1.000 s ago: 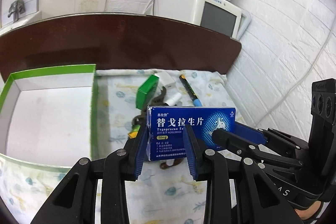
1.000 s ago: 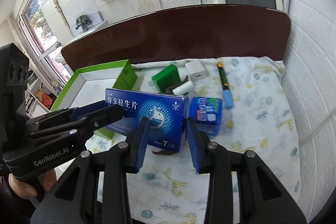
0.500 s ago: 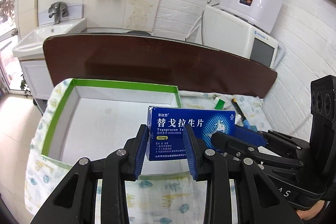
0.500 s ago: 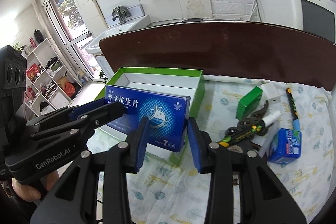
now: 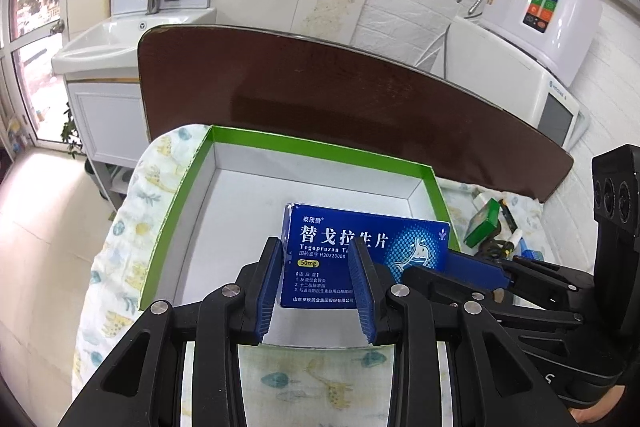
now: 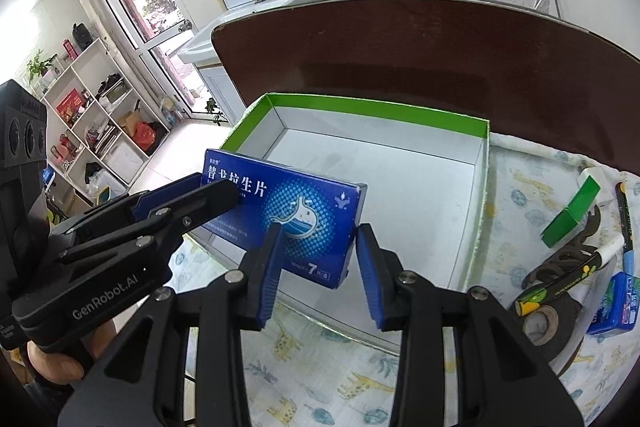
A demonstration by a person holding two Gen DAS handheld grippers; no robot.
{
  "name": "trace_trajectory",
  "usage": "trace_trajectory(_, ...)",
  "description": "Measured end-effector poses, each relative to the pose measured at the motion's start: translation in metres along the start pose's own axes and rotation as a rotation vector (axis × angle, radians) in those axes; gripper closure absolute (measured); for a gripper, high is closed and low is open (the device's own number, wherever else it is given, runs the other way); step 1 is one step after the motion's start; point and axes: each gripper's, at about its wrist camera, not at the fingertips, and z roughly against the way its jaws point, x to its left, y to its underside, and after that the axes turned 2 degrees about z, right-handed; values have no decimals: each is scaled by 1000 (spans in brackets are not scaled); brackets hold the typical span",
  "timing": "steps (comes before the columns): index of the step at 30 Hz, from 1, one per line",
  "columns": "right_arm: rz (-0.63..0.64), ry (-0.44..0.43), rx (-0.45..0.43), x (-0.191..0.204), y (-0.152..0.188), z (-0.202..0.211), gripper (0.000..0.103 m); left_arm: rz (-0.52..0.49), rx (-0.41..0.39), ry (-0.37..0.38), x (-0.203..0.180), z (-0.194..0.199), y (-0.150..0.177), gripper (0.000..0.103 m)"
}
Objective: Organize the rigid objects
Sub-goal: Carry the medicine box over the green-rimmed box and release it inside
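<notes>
While left gripper (image 5: 316, 255) and right gripper (image 6: 320, 235) clamp the medicine box (image 5: 400, 239) over the tray (image 5: 320, 147), uneven release may snag the 6 o'clock rim.

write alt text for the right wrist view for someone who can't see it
Both grippers, the right gripper and left gripper, hold a blue medicine box above a green-rimmed white tray on a patterned cloth. Small items including a marker lie to the right.
</notes>
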Motion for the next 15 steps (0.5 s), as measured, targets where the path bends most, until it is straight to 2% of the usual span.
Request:
trace_trajectory(6,0,-15,62,11,-3,-25,65,18,15,-21,23,-10,-1,70)
trace_trajectory(15,7,-55,169,27,-3,-60,64,44,58,-94,53,-23,7,70)
